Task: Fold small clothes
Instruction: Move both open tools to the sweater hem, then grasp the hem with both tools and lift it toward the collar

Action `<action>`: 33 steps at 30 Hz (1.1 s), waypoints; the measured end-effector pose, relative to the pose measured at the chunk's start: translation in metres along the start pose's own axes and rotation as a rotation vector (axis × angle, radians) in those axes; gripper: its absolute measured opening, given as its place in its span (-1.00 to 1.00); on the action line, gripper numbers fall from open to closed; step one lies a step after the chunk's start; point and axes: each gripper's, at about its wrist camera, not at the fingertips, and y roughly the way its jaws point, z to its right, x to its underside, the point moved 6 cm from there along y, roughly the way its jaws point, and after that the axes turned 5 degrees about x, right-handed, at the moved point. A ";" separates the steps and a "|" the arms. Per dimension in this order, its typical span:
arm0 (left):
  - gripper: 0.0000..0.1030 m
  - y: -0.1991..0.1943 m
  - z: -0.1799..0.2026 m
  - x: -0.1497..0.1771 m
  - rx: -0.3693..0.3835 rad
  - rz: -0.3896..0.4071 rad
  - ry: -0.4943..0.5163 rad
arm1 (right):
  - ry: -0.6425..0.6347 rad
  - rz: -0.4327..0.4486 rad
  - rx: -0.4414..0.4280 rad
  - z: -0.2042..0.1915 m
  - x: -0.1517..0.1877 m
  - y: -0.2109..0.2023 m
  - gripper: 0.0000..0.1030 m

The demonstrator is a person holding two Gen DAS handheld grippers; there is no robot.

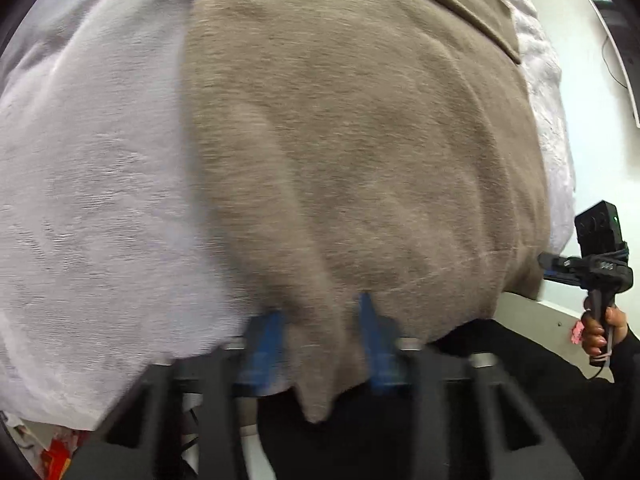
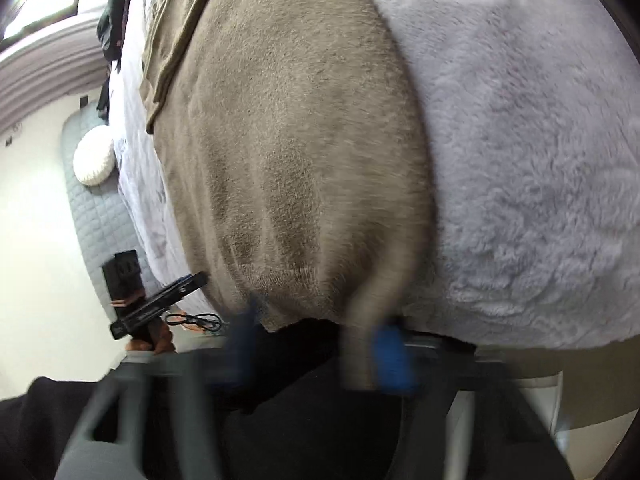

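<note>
A taupe knitted garment [image 1: 360, 140] lies spread on a pale fluffy blanket [image 1: 88, 200]; it also fills the right wrist view [image 2: 288, 160]. My left gripper [image 1: 324, 344] has its blue fingers [image 1: 264, 344] either side of the garment's near hem, and a fold of cloth hangs down between them. My right gripper [image 2: 316, 344] is at the other hem corner, with a strip of cloth hanging beside its right blue finger [image 2: 392, 356]. Both views are blurred. The right gripper also shows at the left wrist view's right edge [image 1: 600, 264].
The pale blanket [image 2: 540, 160] covers a bed. A white round cushion [image 2: 94, 154] lies on a grey quilted mat [image 2: 100, 220] on the floor beside it. A black cable [image 2: 196, 322] lies near the bed's edge. The person's dark clothing [image 1: 500, 400] fills the foreground.
</note>
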 end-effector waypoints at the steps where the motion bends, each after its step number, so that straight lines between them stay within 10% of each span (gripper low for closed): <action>1: -0.63 -0.003 -0.002 -0.001 0.043 -0.001 -0.017 | -0.001 0.005 -0.004 0.001 0.001 -0.002 -0.83; 13: -0.63 -0.075 0.010 -0.068 0.268 0.249 -0.050 | -0.018 0.260 -0.406 -0.067 -0.053 -0.067 -0.85; 23: -0.62 -0.069 -0.009 -0.152 0.079 0.307 -0.080 | 0.117 0.341 -0.376 -0.066 -0.157 -0.064 -0.85; 27: 0.25 -0.066 -0.015 -0.157 -0.013 0.265 -0.081 | 0.207 0.357 -0.340 -0.056 -0.184 -0.057 -0.81; 33: 0.26 -0.100 -0.013 -0.148 -0.087 0.341 0.000 | 0.199 0.347 -0.274 -0.058 -0.193 -0.065 -0.58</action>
